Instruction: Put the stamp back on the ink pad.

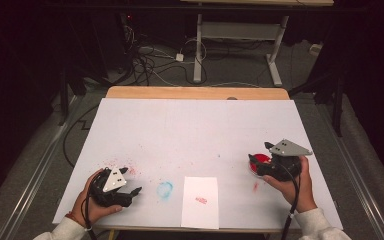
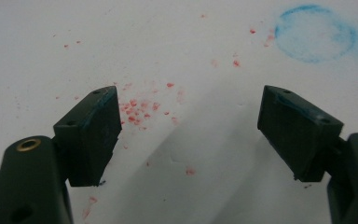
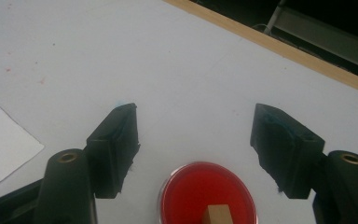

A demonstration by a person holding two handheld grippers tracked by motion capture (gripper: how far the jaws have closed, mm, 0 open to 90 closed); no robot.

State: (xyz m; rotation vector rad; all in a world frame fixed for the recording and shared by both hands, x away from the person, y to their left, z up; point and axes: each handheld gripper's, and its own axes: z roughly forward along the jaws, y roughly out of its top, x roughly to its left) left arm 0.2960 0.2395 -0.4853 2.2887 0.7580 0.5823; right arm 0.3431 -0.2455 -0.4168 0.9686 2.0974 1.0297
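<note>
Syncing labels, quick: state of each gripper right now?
Left gripper: open, nothing between the jaws.
Right gripper: open, holding nothing, above the red ink pad with the wooden stamp standing in it.

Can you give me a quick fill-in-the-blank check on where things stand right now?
1. The wooden block stands in the round dish of ____ ink.
2. The right gripper has its jaws ____ above the dish.
3. The ring-shaped stain on the table cover is ____.
Missing words: red; open; blue
</note>
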